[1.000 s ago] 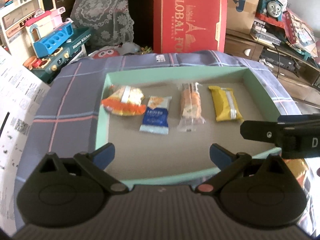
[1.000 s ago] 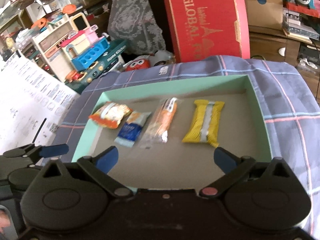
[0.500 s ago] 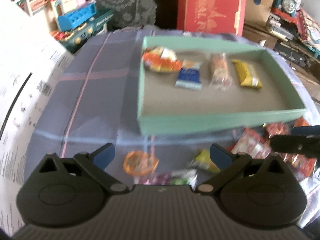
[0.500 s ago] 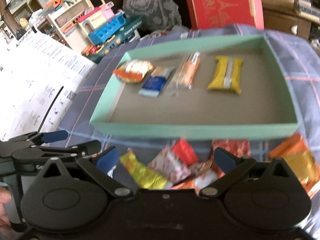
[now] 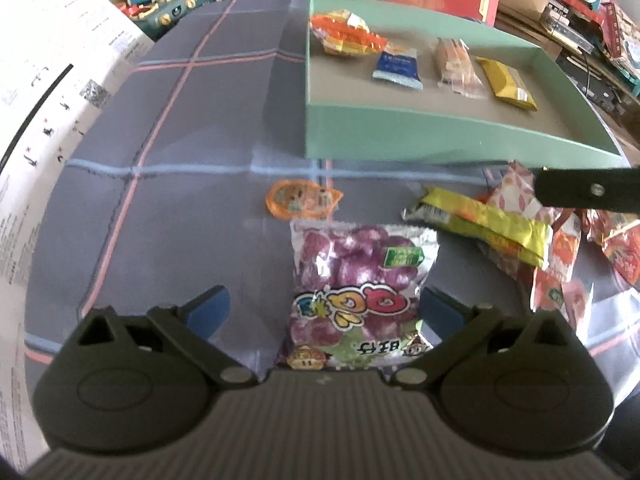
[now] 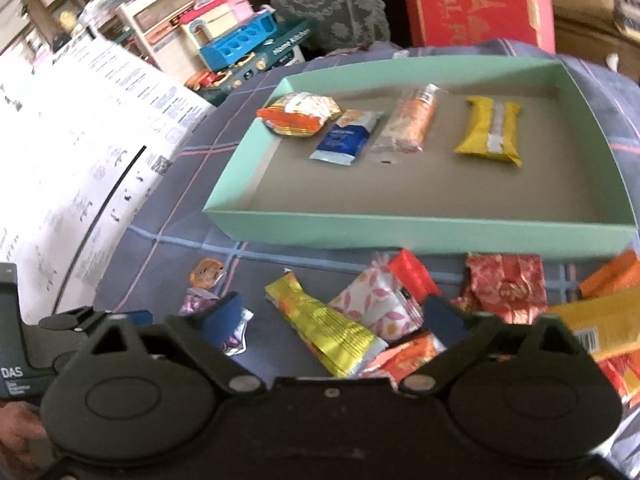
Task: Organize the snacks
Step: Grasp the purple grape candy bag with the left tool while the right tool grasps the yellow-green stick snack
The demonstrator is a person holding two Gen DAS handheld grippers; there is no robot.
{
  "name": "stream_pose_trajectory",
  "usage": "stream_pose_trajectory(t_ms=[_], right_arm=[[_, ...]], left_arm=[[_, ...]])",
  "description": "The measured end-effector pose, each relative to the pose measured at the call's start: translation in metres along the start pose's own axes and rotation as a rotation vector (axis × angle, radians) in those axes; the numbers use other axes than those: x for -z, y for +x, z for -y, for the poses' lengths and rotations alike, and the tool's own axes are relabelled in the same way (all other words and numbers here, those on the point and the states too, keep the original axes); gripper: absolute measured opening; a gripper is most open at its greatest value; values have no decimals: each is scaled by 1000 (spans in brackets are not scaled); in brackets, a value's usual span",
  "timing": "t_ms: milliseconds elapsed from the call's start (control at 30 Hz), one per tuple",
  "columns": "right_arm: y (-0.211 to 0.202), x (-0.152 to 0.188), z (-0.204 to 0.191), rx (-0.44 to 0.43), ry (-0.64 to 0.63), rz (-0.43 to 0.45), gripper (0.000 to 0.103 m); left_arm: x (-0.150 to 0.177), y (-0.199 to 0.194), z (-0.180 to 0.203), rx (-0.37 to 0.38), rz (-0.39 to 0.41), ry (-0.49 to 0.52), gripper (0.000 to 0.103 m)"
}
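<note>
Both grippers have pulled back from over the green tray toward the near edge of the plaid cloth, so the tray now sits farther off and the loose snacks in front of it have come into sight. The left gripper, jaws spread wide as before, now hangs over a purple grape-candy bag, with a small orange jelly cup just beyond it. The right gripper, also wide apart, now hovers over the heap, a yellow-green wrapper and a pink leaf-print packet lying between its fingers.
</note>
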State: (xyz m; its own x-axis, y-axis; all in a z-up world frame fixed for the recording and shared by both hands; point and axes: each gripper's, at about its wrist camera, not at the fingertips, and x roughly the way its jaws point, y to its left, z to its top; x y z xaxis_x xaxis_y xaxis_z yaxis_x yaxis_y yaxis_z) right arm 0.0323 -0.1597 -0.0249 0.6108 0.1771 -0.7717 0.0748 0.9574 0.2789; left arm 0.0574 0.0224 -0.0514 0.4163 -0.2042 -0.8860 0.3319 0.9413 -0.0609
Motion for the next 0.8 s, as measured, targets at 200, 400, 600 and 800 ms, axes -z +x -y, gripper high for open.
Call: stream_pose_trajectory(t_ms=[200,400,600,800], right_arm=[[20,0,-19,-22,-64,-33,69],[45,10,-26,-36,-84,-119,35],[48,22,-17,15,-73,-162,33],[44,17,-22,7,-92,-152,34]], left_arm=[[10,-2,-4,-2,7,5,103],[9,-2,-2,-1,29,19,103],[6,4,25,-3,57,148,103],[7,9,22,20,46,137,81]])
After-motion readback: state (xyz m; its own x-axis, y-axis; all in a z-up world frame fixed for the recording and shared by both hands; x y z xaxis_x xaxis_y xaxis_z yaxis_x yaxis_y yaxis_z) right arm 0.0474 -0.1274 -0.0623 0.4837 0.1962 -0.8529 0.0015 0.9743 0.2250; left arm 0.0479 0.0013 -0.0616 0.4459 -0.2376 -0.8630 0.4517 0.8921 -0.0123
